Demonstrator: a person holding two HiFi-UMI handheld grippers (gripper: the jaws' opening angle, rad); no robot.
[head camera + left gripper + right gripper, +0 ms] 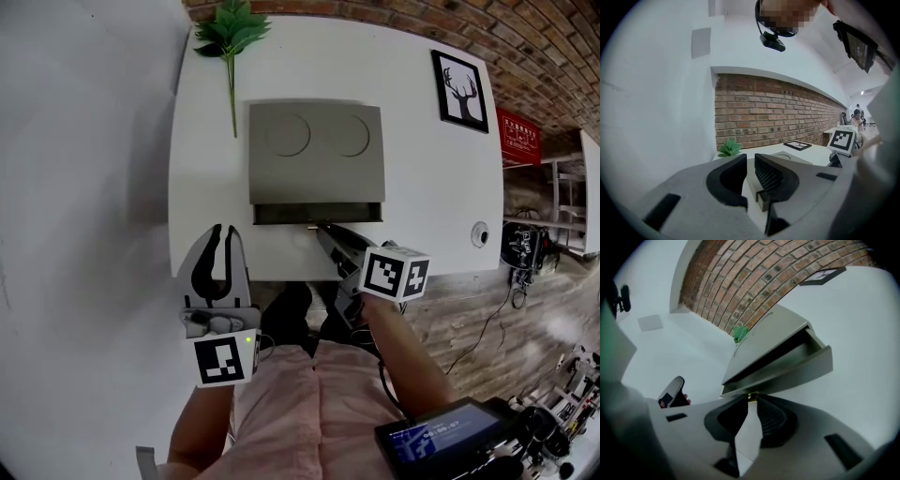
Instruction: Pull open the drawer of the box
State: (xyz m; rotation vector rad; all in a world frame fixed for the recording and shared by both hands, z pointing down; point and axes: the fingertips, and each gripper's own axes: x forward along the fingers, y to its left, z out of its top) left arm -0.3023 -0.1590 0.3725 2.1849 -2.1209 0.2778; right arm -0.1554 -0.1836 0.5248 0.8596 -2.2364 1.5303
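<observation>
A grey box [316, 150] with two round recesses on its lid stands on the white table [422, 178]. Its drawer [317, 214] is pulled out a little at the front, leaving a dark slot above it. My right gripper [323, 231] reaches in from the table's front edge, its tips shut on the small brass knob [751, 396] at the middle of the drawer front [787, 373]. My left gripper [223, 234] hovers off the table's front left corner, away from the box. A narrow gap shows between its pads [766, 176], with nothing in it.
A green plant sprig [230, 37] lies at the table's back left. A framed deer picture [459, 89] lies at the back right, and a small round object [480, 234] at the right front. A brick wall [525, 37] runs behind the table.
</observation>
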